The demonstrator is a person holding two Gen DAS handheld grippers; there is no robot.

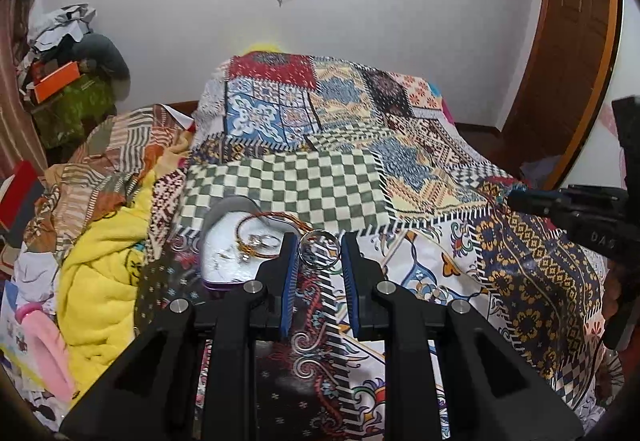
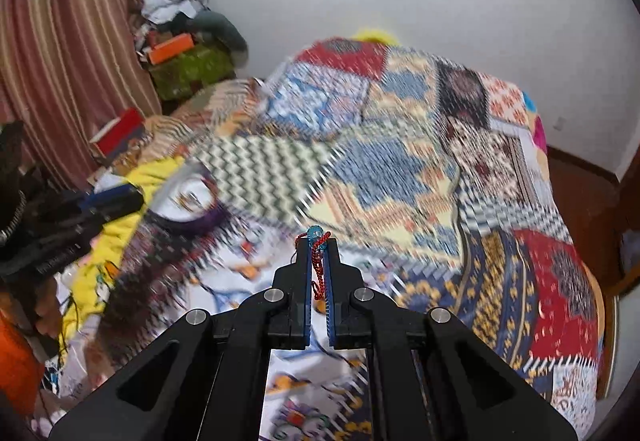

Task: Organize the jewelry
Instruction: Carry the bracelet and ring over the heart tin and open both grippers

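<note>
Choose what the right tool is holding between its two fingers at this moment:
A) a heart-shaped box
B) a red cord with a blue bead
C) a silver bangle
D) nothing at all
B: in the right wrist view the right tool is closed on a red cord with a blue bead, the bead sticking out at the fingertips; the silver bangle sits between the fingers of the left tool instead.

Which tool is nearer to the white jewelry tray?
Left. The left tool, holding a bangle, is just beside the tray; the right tool is farther away across the bedspread.
</note>
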